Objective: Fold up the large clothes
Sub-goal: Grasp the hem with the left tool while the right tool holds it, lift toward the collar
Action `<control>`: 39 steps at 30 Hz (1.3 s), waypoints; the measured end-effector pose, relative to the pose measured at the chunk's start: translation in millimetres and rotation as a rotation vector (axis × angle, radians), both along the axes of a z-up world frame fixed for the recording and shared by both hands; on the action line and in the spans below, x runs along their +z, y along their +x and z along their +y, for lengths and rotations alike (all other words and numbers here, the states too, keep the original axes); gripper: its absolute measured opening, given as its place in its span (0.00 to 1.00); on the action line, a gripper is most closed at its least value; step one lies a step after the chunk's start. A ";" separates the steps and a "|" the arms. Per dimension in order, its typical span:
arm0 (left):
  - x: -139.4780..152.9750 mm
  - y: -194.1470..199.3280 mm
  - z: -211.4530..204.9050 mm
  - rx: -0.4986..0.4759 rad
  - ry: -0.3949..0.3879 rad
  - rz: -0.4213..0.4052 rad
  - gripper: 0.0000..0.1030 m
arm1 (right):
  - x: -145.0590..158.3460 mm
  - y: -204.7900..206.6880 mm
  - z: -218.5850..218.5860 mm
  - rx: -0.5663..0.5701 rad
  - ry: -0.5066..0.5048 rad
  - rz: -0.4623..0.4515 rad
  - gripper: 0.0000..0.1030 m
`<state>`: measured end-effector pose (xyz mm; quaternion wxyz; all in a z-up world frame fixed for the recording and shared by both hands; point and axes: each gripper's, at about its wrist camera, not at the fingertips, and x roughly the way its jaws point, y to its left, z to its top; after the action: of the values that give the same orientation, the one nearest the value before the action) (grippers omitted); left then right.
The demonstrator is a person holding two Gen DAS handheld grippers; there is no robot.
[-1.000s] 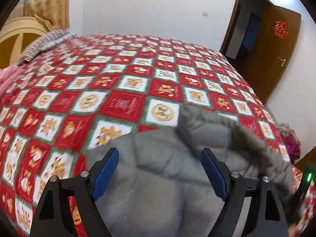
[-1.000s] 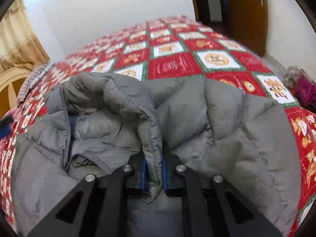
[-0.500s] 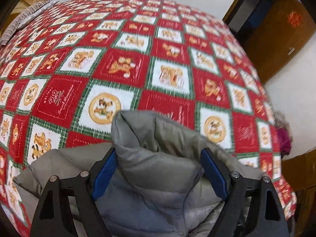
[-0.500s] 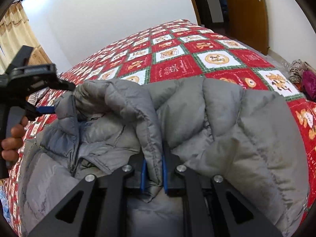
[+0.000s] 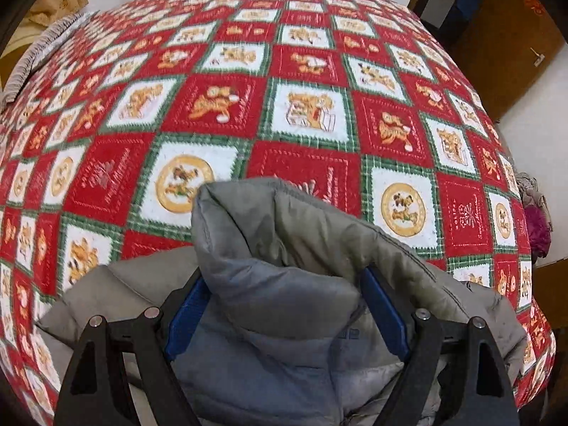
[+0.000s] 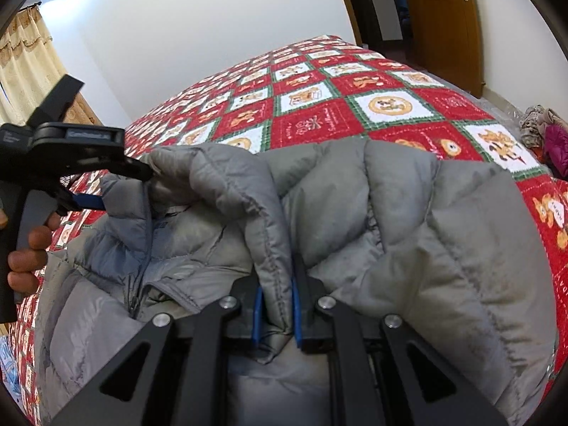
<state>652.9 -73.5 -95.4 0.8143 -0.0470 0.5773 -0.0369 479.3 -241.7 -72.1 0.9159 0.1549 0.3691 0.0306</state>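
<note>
A grey puffer jacket (image 6: 408, 234) lay on the quilted bed (image 5: 305, 117), its collar edge clamped in the right gripper (image 6: 277, 314) as an anchor, while the left gripper (image 5: 284, 305), fingers wide apart, straddled the opposite collar.

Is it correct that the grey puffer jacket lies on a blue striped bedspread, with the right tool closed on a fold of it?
Not quite. The bedspread is red, white and green patchwork, not blue striped; both wrist views show it. The rest stands: the grey puffer jacket lies on it, and the right tool is closed on a fold of it.
</note>
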 end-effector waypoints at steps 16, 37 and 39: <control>18.1 -45.0 37.7 -0.053 -0.133 -0.089 0.22 | -0.3 0.5 -1.7 0.004 0.014 -0.004 0.13; -18.0 -45.7 1.8 0.013 0.137 -0.126 0.26 | -2.0 1.3 -5.7 0.012 0.056 -0.011 0.15; -10.4 -61.5 21.1 0.021 0.099 -0.158 0.25 | -2.2 1.2 -5.8 0.012 0.055 -0.011 0.15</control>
<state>591.4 -52.4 -105.9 0.8590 -0.0097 0.5119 -0.0036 480.6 -247.5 -74.3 0.9130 0.1776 0.3641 0.0473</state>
